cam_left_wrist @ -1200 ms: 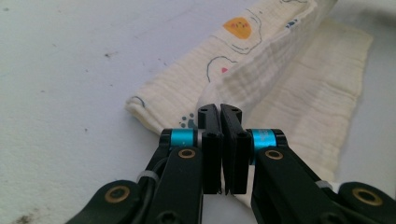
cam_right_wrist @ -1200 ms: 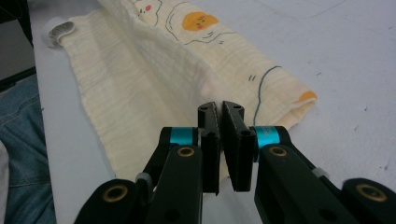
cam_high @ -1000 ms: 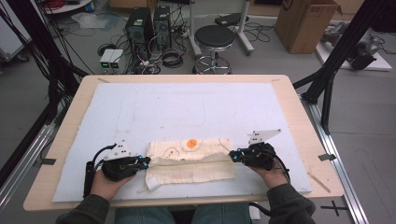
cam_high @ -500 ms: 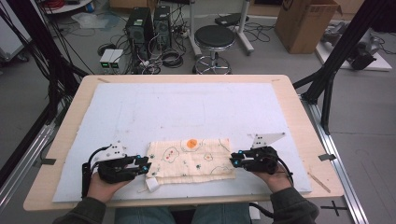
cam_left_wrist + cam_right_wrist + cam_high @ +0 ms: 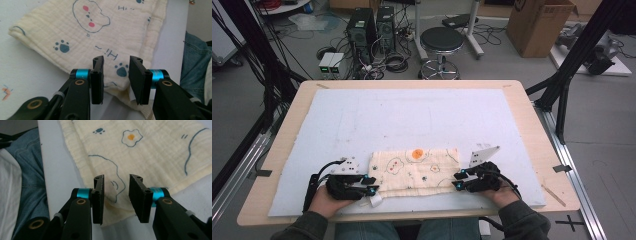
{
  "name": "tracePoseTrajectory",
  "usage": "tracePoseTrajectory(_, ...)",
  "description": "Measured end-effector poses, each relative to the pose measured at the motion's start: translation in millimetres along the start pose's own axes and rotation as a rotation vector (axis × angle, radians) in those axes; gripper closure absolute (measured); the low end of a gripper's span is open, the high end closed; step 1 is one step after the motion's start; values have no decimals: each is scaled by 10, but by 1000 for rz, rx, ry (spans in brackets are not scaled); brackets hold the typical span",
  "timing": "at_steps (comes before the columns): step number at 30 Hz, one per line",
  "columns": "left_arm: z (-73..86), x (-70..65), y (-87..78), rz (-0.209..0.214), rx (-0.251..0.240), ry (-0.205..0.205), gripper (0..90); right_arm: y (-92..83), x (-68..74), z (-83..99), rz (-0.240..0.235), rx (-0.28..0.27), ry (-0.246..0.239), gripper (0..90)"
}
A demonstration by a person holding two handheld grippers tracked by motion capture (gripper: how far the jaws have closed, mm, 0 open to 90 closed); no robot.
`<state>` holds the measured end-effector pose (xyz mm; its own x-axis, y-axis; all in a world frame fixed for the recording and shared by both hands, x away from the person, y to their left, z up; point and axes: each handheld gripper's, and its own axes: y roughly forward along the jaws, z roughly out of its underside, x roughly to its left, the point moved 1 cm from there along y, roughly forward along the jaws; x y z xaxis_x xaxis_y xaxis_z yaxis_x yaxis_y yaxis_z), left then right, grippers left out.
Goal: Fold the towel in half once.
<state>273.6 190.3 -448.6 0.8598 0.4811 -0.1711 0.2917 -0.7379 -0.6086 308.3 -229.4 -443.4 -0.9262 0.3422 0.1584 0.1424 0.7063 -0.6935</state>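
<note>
Now that both pairs of jaws have just been opening, the cloth [image 5: 416, 172] lies released on the white mat [image 5: 412, 120] of the tabletop [image 5: 522, 107], folded into a long band along the near edge. A second ago, in the high view, each gripper was clamped on an end of the band; half a second ago the grip was already loosening. Now the left gripper [image 5: 116, 75] stands with its jaws parted over the left end, the near corner of the cloth lying between them but not pressed. The right gripper [image 5: 116, 195] shows the same condition at the right end: jaws apart, the folded edge visible in the gap, no pinch on it. In the high view the left gripper [image 5: 371, 185] and right gripper [image 5: 458, 181] sit just at the two short ends, and neither hand has shifted noticeably.

Assessment: the fold in hand appears set down and let go. The cloth rests flat, its layers roughly aligned, with a small tag [image 5: 376, 201] protruding at the near left corner. The next move likely calls for a fresh grip for a further fold.
</note>
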Motion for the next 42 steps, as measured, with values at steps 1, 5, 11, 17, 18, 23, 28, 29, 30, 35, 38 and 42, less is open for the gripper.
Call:
tracePoseTrajectory(1, 1, 1, 2, 2, 1, -1, 639, 4, 0, 4, -2, 4, 0, 651)
tracePoseTrajectory(5, 6, -2, 26, -7, -2, -7, 629, 9, -4, 9, -2, 8, 1, 701)
tracePoseTrajectory(11, 4, 7, 19, -40, 6, 15, 749, 16, 11, -17, 0, 12, 1, 817)
tracePoseTrajectory(17, -4, 6, 15, -46, -7, 22, 826, -1, 14, -21, -3, -3, 15, 845)
tracePoseTrajectory(18, -8, 5, 9, -47, -6, 23, 830, -8, 9, -24, -2, -8, 7, 847)
tracePoseTrajectory(23, -33, -6, -36, -52, -39, 28, 841, -64, 13, -36, -5, -38, 12, 848)
tracePoseTrajectory(28, -58, -31, -86, -49, -81, 18, 849, -114, 30, -49, -3, -68, 11, 849)
tracePoseTrajectory(29, -61, -35, -94, -46, -83, 20, 849, -124, 33, -52, 0, -72, 10, 848)
tracePoseTrajectory(30, -64, -38, -105, -45, -83, 26, 850, -131, 36, -56, -2, -81, 6, 849)
tracePoseTrajectory(35, -73, -82, -163, -37, -100, 32, 851, -197, 85, -80, 3, -112, 0, 849)
tracePoseTrajectory(38, -75, -108, -186, -34, -115, 29, 851, -230, 133, -67, -1, -119, 0, 849)
tracePoseTrajectory(42, -65, -123, -188, -28, -97, 38, 851, -242, 176, -16, 5, -109, -6, 848)
